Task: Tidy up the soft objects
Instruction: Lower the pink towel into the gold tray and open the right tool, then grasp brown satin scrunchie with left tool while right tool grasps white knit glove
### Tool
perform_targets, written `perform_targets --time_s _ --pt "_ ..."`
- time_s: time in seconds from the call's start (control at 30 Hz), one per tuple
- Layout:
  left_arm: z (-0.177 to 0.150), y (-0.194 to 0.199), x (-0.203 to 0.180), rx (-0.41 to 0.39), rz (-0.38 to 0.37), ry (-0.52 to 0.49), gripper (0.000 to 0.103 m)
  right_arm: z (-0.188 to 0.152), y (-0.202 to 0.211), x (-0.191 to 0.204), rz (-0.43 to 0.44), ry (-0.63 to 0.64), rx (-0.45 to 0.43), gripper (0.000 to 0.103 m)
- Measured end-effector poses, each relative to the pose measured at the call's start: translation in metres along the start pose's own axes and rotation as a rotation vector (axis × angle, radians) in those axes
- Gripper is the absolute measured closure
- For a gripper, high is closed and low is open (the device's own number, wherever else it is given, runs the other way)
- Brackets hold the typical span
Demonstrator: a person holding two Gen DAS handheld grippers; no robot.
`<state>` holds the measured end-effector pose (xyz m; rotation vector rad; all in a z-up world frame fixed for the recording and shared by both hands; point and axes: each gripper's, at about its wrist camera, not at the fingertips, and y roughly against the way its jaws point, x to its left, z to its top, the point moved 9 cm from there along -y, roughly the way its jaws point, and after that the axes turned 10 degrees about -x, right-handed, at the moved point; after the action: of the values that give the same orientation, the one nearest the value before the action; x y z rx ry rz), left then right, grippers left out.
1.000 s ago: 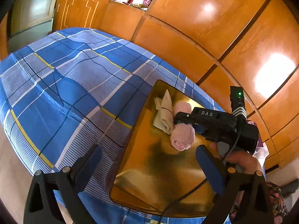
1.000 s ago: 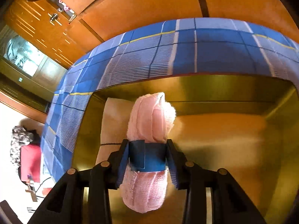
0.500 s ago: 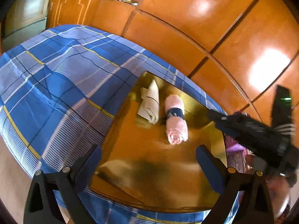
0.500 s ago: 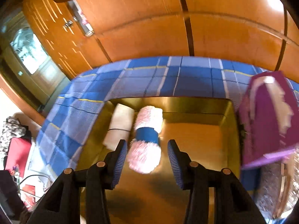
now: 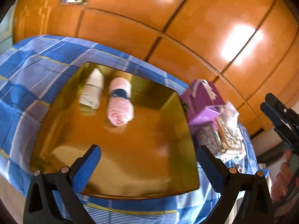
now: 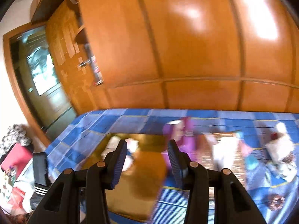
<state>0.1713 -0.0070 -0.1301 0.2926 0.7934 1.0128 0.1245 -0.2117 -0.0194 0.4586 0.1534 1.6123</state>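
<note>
Pink towel roll lies in gold tray; both grippers empty.

Pink roll [image 5: 119, 104] with a dark blue band lies on the tray [image 5: 142, 158] floor toward its far end, just beside a cream roll [image 5: 92, 91] on its left; the tray sits on a blue plaid bedspread [image 5: 28, 71]. Left gripper [image 5: 147, 169] hangs over the tray's near edge, jaws wide apart, nothing between. Right gripper [image 6: 146, 160]: jaws parted after just widening, nothing between them. Purple box [image 5: 202, 102] stands right of the tray.
</note>
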Motion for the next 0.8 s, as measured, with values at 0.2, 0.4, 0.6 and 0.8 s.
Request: perform_targets --time_s 0.2,0.4,0.6,0.8 --pt "-0.006 -0.004 -0.043 0.014 -0.058 -0.097 0.000 -0.013 0.035 -0.095 -0.188 -0.094 -0.007 0.058" --pt "-0.015 -0.007 -0.104 0.050 -0.161 -0.217 0.000 -0.061 0.077 -0.200 -0.406 -0.221 0.045 0.058" --pt "-0.043 -0.016 -0.198 0.108 -0.307 -0.407 0.000 -0.113 0.129 -0.309 -0.641 -0.366 0.115 0.056" --pt "-0.106 -0.040 -0.299 0.225 -0.439 -0.643 0.000 -0.141 0.162 -0.366 -0.720 -0.426 0.125 0.038"
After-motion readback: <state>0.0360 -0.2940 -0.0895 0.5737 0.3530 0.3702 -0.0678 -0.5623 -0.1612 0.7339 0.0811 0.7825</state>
